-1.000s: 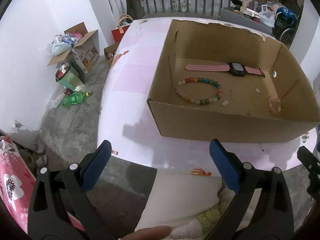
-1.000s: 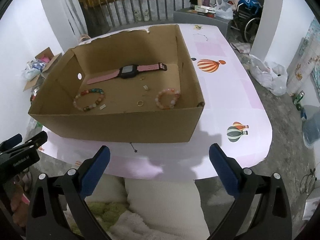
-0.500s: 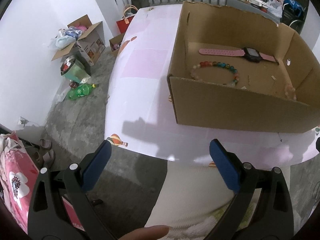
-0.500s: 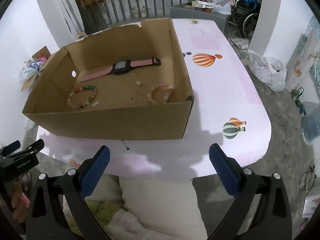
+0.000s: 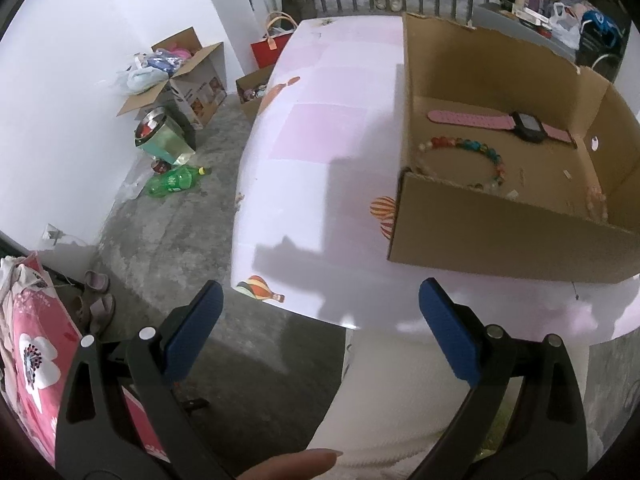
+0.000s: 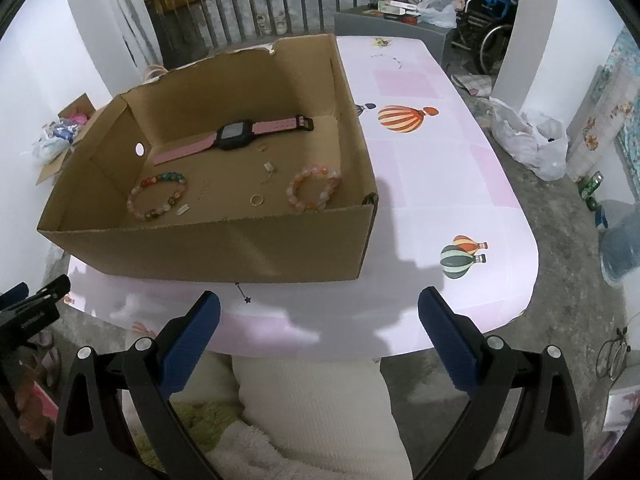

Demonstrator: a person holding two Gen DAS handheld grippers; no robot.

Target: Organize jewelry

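— Both grippers have drifted back and leftward since the earlier frames; the cardboard box [image 5: 516, 240] now sits toward the right of the left wrist view, with more floor showing.

— How do the tools stand?

— The left gripper [image 5: 320, 332] and the right gripper [image 6: 318, 330] are each spread wide, holding nothing, hovering off the near edge of the table [image 6: 440, 184].

— And the jewelry?

— All inside the box: the pink watch [image 6: 236, 136] at the far side, the multicoloured bead bracelet [image 6: 158, 196] near left, the pink bead bracelet [image 6: 314, 192] near right, a small gold ring [image 6: 256, 199] between them.

— What could go wrong?

— I judge the box's near wall the main hazard. It stands tall, so a low reach could catch its rim and shove the light box across the smooth cloth. The ring is tiny and flat; wide pads may skid over it.

— Do the views differ?

— The right view shows the ring, a charm on the table [image 6: 247, 300] in front of the box, and a necklace [image 6: 386, 58] at the far end. The left view hides most of the pink bracelet behind the wall, but shows the floor clutter on the left.
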